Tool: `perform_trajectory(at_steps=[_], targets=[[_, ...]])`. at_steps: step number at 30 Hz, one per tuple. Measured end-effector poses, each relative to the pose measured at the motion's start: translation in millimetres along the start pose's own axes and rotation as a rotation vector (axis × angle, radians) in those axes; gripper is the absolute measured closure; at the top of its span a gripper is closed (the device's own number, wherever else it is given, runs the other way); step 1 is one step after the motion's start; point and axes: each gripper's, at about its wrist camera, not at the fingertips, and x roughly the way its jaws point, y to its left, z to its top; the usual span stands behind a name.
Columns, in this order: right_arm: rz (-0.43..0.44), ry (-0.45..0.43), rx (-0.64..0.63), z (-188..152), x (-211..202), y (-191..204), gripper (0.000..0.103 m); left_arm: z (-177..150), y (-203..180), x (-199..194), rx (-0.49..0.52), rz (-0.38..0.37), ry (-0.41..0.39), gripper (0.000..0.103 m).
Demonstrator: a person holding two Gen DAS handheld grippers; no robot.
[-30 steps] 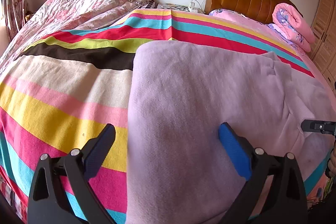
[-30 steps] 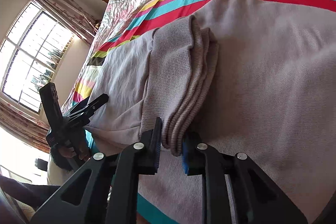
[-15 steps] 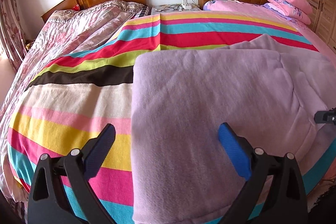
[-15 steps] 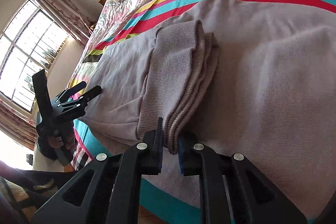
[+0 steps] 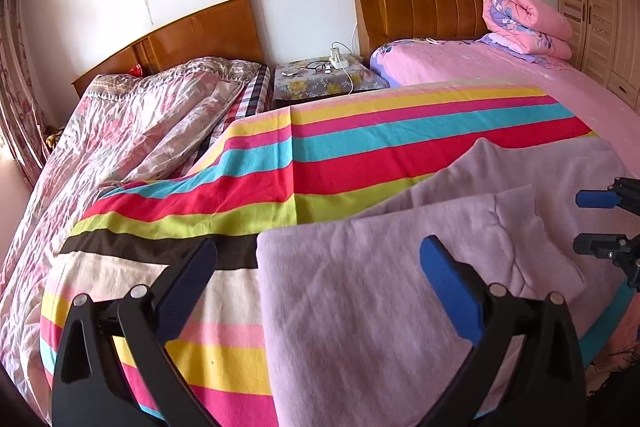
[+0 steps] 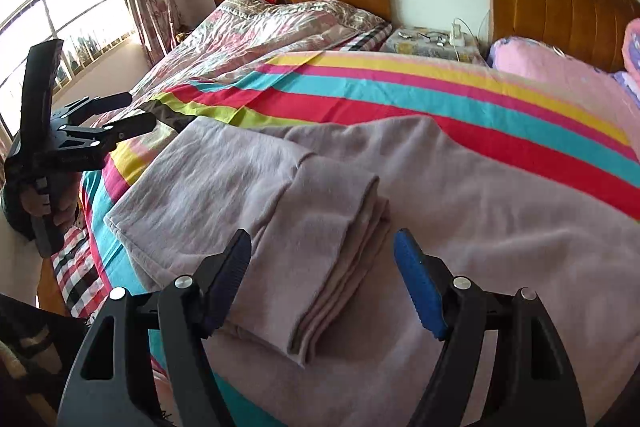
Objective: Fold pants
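Note:
The lilac pants (image 5: pixel 360 307) lie folded over on the striped bedspread (image 5: pixel 320 163). In the right wrist view the pants (image 6: pixel 460 227) show the ribbed cuffs (image 6: pixel 332 267) stacked on top of the folded legs. My left gripper (image 5: pixel 316 279) is open and empty, held above the near left edge of the pants. My right gripper (image 6: pixel 320 267) is open and empty, its jaws standing either side of the cuffs without touching them. Each gripper shows in the other's view: the right gripper (image 5: pixel 600 223) at the far right, the left gripper (image 6: pixel 120 115) at the left.
The striped spread covers two beds pushed together. A floral quilt (image 5: pixel 132 123) lies at the left, a pink sheet and rolled pink quilt (image 5: pixel 524 23) at the right. A nightstand (image 5: pixel 324 83) with cables stands between wooden headboards. A window (image 6: pixel 60 19) is at the left.
My right gripper has let go of the cuffs and opened wide, pulling back. My left gripper has lifted and drawn back, staying open.

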Motion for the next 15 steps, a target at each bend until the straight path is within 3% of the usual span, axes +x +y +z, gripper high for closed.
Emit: perform_trajectory(at_steps=[4,9,12,15], targets=[[0.034,0.027,-0.102,24,37,16,0.03,13,-21,42,0.047,0.006,0.076,0.001],[0.004,0.113,-0.099,18,80,10,0.035,-15,-25,100,0.043,0.014,0.224,0.001],[0.04,0.09,-0.064,18,73,2,0.036,-23,-17,103,-0.008,-0.02,0.198,0.001],[0.015,0.051,-0.052,21,61,4,0.036,-24,-17,106,-0.012,-0.014,0.192,0.001]])
